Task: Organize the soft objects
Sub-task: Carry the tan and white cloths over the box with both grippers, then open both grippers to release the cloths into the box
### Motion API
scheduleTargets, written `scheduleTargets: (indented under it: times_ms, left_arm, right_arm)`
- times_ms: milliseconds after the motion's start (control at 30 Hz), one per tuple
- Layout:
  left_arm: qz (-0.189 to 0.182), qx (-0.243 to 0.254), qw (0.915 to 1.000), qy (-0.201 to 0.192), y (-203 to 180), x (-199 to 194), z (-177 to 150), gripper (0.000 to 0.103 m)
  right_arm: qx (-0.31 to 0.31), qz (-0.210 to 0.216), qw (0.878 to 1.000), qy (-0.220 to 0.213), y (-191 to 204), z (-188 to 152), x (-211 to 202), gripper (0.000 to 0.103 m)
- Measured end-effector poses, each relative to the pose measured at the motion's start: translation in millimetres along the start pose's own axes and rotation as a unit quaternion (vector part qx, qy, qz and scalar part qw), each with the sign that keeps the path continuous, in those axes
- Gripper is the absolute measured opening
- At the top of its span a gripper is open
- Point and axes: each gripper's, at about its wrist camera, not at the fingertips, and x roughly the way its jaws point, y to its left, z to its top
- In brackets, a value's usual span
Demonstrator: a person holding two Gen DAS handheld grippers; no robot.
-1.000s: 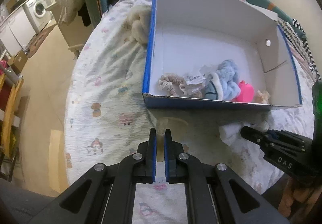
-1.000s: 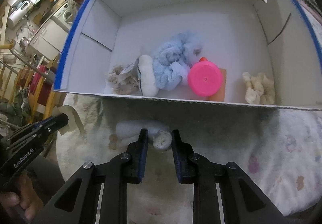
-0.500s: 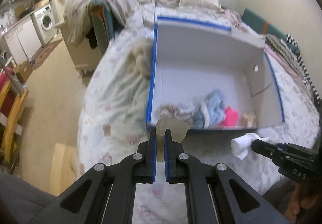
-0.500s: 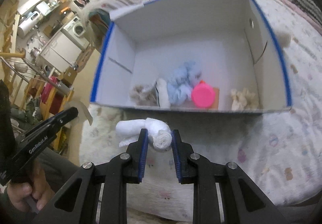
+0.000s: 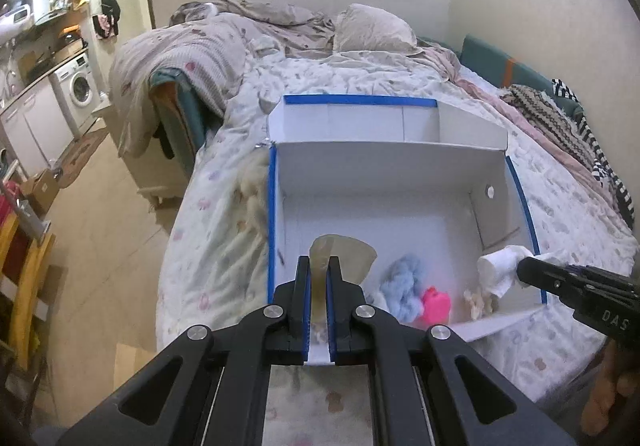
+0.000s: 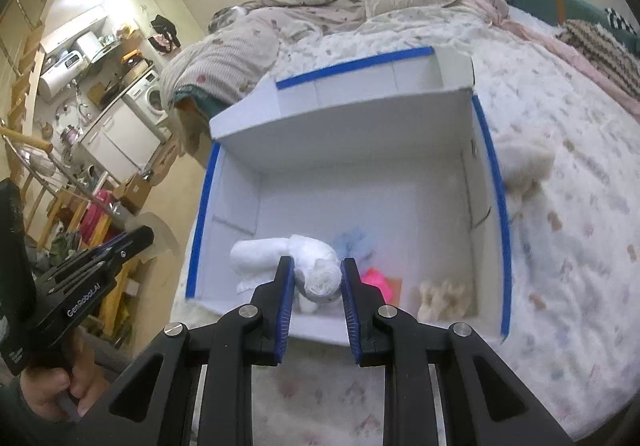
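Observation:
A white cardboard box with blue edges [image 5: 400, 173] [image 6: 360, 149] lies open on the bed. My left gripper [image 5: 319, 264] is shut on a thin beige soft piece [image 5: 348, 254], held above the box's near left part. My right gripper [image 6: 316, 266] is shut on a rolled white sock [image 6: 308, 266], held above the box's near edge; it also shows in the left wrist view [image 5: 498, 266]. Inside the box lie a light blue fluffy item [image 5: 404, 286], a pink item [image 5: 434, 306] and a cream item [image 6: 440, 294].
A cream plush [image 6: 524, 165] lies on the patterned bed sheet [image 6: 580, 246] beside the box's right wall. Another fluffy item [image 5: 254, 185] lies against the box's left wall. Bedding and a pillow [image 5: 372, 29] are piled behind. The floor and a kitchen area [image 5: 60, 93] are to the left.
Both grippers have risen and moved forward from in front of the box to above its near edge, each carrying its soft item.

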Motion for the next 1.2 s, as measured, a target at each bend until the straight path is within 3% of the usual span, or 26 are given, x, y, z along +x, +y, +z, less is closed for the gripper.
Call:
scheduleTargets:
  times_ms: [167, 433, 933, 1100, 1200]
  left_arm:
    - [0.001, 0.016, 0.9999, 0.005, -10, 24, 16, 0.006]
    - [-0.005, 0.031, 0.9993, 0.022, -21, 64, 22, 0.006]
    - [-0.029, 0.04, 0.994, 0.098, -30, 141, -15, 0.008]
    - [-0.029, 0.042, 0.993, 0.106, -32, 142, -21, 0.019]
    - [-0.024, 0.046, 0.9937, 0.099, -35, 135, -21, 0.042]
  right_arm:
    - [0.007, -0.009, 1.0, -0.009, -12, 13, 15, 0.025]
    - [0.033, -0.02, 0.999, 0.011, -34, 10, 46, 0.025]
    - [0.048, -0.053, 0.995, 0.065, -50, -8, 91, 0.025]
    - [0.055, -0.056, 0.994, 0.077, -53, -10, 100, 0.025]
    - [0.054, -0.057, 0.994, 0.078, -53, -10, 102, 0.025]
